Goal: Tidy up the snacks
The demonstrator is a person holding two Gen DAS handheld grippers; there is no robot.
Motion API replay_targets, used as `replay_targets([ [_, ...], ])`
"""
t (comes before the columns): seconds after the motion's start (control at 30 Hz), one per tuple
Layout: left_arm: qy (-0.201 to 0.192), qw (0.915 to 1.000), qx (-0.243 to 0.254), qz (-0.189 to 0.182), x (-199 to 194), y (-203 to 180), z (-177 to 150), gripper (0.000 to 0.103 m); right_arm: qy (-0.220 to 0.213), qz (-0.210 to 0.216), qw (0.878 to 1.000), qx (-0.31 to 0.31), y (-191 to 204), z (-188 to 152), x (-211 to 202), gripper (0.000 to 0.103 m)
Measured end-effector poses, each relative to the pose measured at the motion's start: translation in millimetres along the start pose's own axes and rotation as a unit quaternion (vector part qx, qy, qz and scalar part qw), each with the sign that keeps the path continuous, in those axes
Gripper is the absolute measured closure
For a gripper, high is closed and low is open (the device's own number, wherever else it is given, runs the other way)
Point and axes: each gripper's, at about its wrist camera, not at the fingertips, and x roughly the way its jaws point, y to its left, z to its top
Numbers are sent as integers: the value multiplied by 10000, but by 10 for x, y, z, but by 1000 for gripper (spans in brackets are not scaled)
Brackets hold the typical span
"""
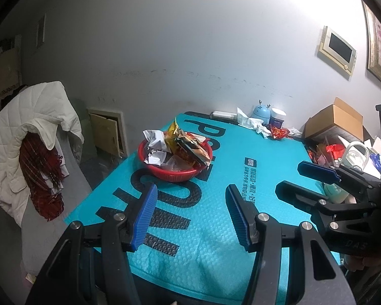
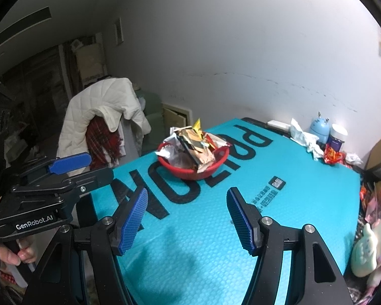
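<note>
Jaws open and empty on both my left gripper (image 1: 190, 214) and right gripper (image 2: 188, 219).
Snack packets (image 1: 188, 147) sit piled in the red basket (image 1: 165, 172) ahead of both, so gathering looks done.

A red basket (image 1: 175, 174) sits on a turquoise mat (image 1: 216, 228) with black lettering, beside a white quilted jacket (image 1: 33, 117) over a red plaid scarf (image 1: 43, 172).

Scuffed white wall (image 1: 190, 50) — chair (image 1: 71, 172) draped with quilted coat (image 1: 25, 132).
</note>
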Motion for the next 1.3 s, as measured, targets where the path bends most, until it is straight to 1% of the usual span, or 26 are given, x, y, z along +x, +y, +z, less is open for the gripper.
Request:
replay_targets([
  [0.6,7,10000,-5,17,-17,23,-10,48,50,-30,10000,25,-4,-17,6,38],
  [0.77,8,9999,36,102,-20,13,-15,48,65,-43,10000,29,-1,-24,9,38],
  [1.03,27,9999,40,137,-15,13,-22,48,104,-69,9999,45,9,-50,33,38],
  [1.13,26,9999,44,144,-15,11,-24,48,100,-66,9999,42,8,-50,31,34],
  [1.3,43,9997,62,226,4,7,-30,48,112,-70,9999,51,2,-54,37,34],
])
